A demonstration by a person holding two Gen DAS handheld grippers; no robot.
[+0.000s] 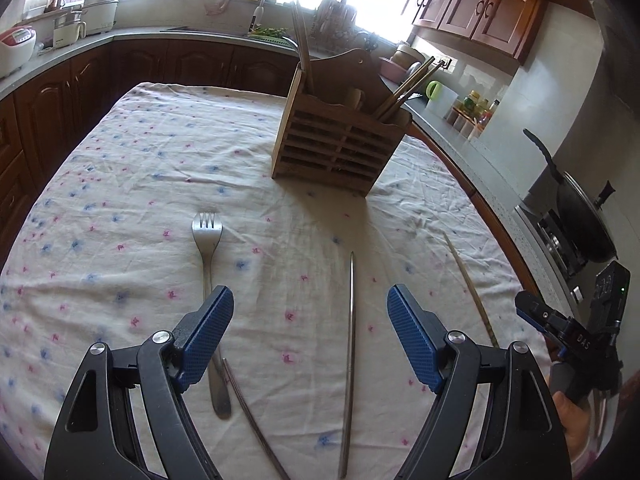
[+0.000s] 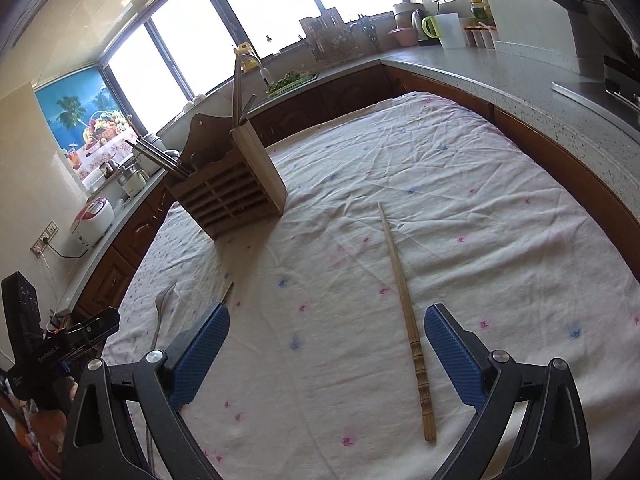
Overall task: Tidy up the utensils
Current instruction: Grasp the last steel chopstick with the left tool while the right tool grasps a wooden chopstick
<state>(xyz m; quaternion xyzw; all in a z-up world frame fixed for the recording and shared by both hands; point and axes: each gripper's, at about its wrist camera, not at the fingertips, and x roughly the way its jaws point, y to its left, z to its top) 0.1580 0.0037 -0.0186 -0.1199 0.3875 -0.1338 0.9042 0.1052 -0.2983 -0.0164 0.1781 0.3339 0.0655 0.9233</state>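
A wooden utensil holder (image 1: pixel 340 142) (image 2: pixel 236 192) with several chopsticks in it stands on the flowered tablecloth (image 1: pixel 120 184). A steel fork (image 1: pixel 210 292) lies under the left finger of my left gripper (image 1: pixel 310 300), which is open and empty. A metal chopstick (image 1: pixel 349 360) lies between its fingers, and a darker one (image 1: pixel 256 420) lies beside the fork's handle. My right gripper (image 2: pixel 326 318) is open too, above a bamboo chopstick (image 2: pixel 404 320) (image 1: pixel 472 288) near its right finger. The fork (image 2: pixel 160 312) shows at the left in the right wrist view.
Kitchen counters (image 2: pixel 500 76) wrap round the table, close to its right edge. A wok (image 1: pixel 580 216) sits on the stove at the right. A rice cooker (image 2: pixel 92 220) and pots stand on the left counter. A hand (image 1: pixel 576 420) holds the other gripper's handle.
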